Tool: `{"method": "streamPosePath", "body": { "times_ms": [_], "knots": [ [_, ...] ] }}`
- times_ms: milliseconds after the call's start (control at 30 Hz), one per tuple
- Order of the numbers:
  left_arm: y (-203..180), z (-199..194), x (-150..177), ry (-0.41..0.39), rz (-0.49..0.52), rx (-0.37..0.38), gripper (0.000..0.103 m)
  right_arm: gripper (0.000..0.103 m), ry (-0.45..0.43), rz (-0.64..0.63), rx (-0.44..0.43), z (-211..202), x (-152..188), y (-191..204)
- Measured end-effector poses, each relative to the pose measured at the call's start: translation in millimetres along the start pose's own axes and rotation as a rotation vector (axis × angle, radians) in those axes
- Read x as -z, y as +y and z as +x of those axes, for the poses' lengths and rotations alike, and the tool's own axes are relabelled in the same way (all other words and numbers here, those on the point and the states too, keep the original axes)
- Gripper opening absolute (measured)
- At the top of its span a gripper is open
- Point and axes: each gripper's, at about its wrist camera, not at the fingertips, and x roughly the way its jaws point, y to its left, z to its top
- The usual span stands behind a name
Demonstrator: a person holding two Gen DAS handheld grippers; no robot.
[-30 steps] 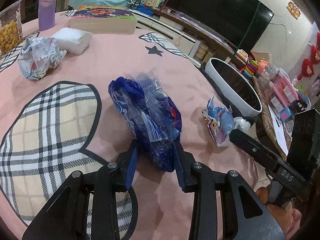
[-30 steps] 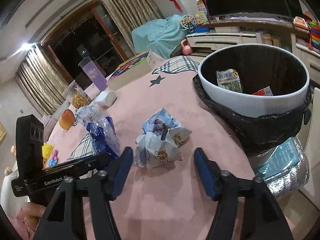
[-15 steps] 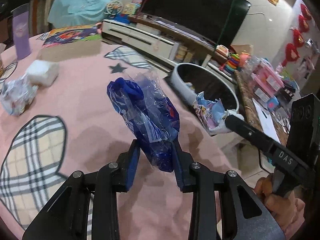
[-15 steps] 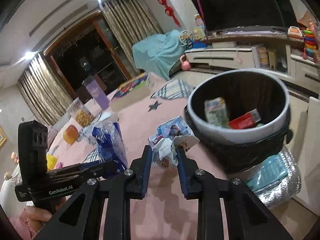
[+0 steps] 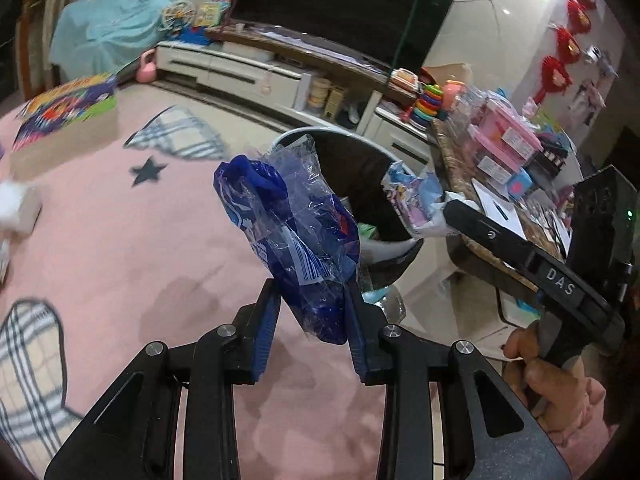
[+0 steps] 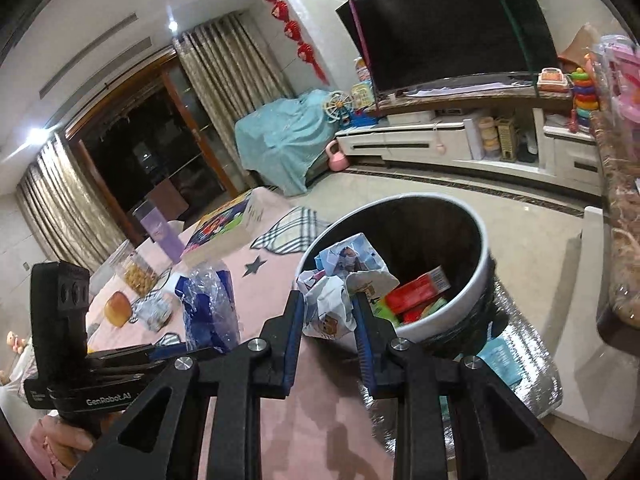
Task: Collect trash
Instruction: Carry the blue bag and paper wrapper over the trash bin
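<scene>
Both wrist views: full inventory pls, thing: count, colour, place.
blue plastic bag: 1, blue and clear, held up in the left gripper, in front of the bin
crumpled wrapper: 1, white and light blue, in the right gripper at the bin's rim
trash bin: 1, white with a black liner, beside the table edge, red and green packets inside
table cover: 1, pink with plaid patches and a dark star
boxed set: 1, multicoloured, far side of the table
TV: 1, black, on the stand
left gripper: 1, black, blue pads, shut on the bag
right gripper: 1, black, blue pads, shut on the wrapper
</scene>
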Motion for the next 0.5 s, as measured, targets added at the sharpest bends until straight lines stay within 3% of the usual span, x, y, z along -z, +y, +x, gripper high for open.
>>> {"method": "streamPosePath", "body": {
  "times_ms": [500],
  "knots": [
    [-33, 46, -50, 0.061, 0.082, 0.003, 0.031, 0.025, 0.003, -0.001, 0.051, 18, -29, -31]
  ]
}}
